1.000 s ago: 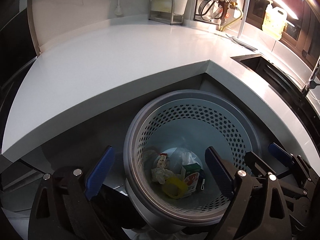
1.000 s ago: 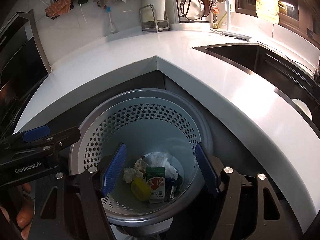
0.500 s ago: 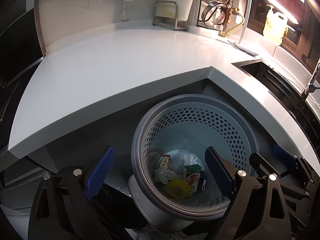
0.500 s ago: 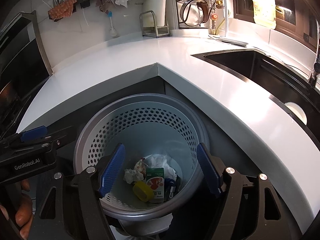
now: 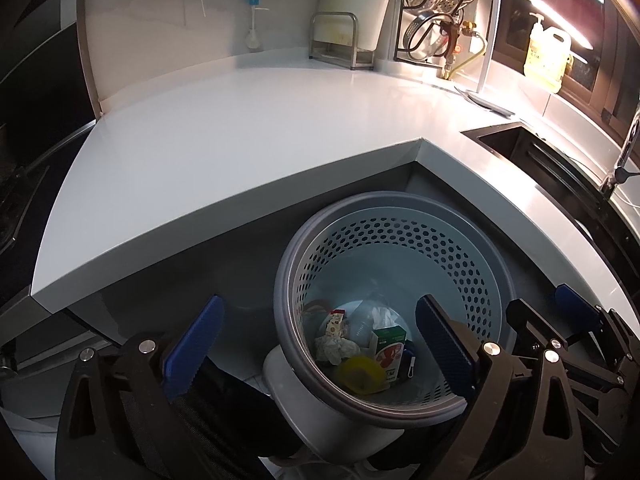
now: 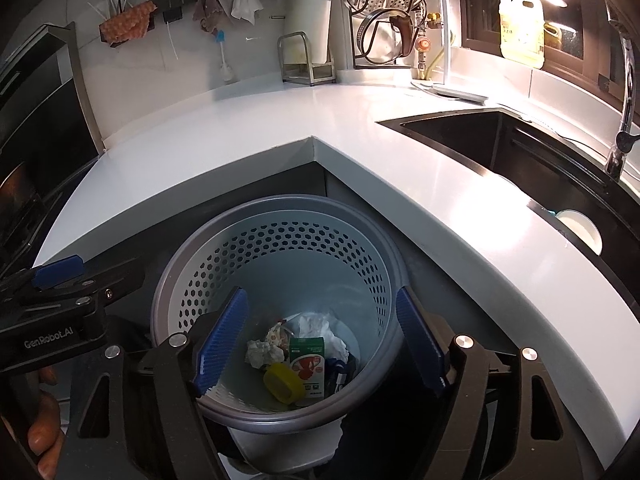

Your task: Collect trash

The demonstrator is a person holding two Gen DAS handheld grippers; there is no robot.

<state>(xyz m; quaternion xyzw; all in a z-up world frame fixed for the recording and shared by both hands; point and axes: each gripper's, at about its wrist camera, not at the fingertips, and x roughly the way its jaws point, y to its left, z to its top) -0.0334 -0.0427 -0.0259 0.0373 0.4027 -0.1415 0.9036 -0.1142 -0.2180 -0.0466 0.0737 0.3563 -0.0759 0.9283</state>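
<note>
While peering from the right wrist, catches bare fingers (image 6: 42, 436) under the left gripper (image 5: 316, 350), unseen from the left wrist. Hovering above the grey perforated plastic bin (image 5: 496, 280), both left and right gripper (image 6: 320, 336) gape wide, empty. Crumpled paper and carton trash (image 6: 306, 354) lies at bin bottom.
</note>
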